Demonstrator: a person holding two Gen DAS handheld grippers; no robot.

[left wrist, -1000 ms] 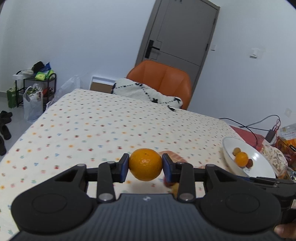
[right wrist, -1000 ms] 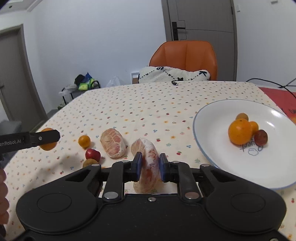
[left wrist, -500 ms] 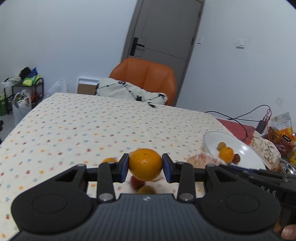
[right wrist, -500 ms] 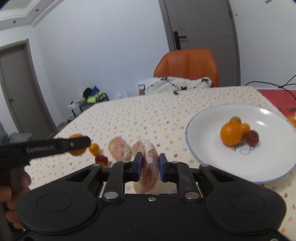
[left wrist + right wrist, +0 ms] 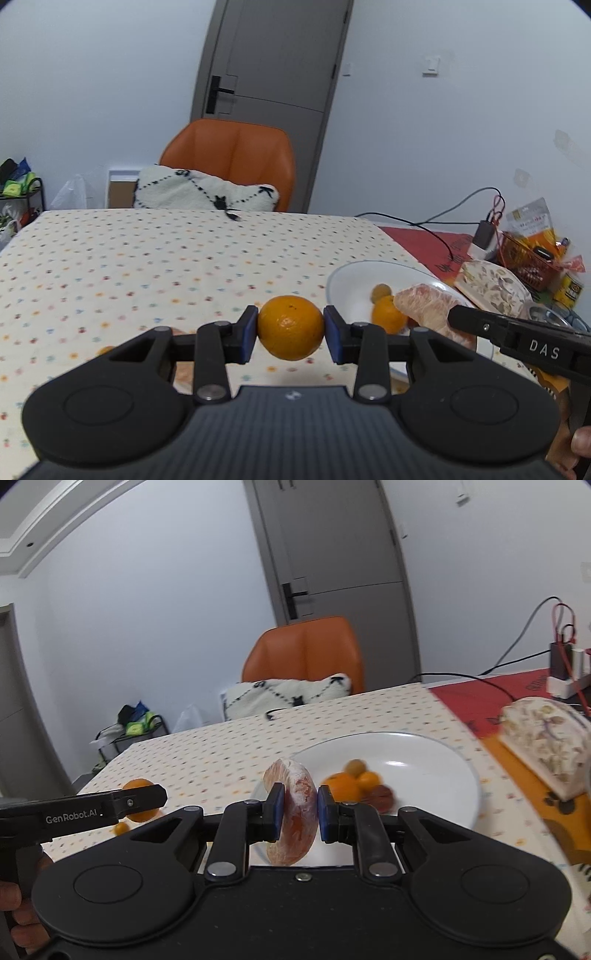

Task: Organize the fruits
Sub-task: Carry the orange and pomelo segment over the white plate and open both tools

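Left gripper [image 5: 290, 328] grips an orange [image 5: 290, 327] between its blue pads, up over the dotted tablecloth [image 5: 155, 258] just left of the white plate [image 5: 436, 753]. Right gripper [image 5: 301, 808] clamps a peeled pomelo wedge [image 5: 295, 808] above the plate's near rim, with small fruits [image 5: 354, 784] lying mid-plate.

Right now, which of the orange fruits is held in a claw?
The big orange, clamped in the left claw above the tablecloth; the other oranges lie loose in the white plate.
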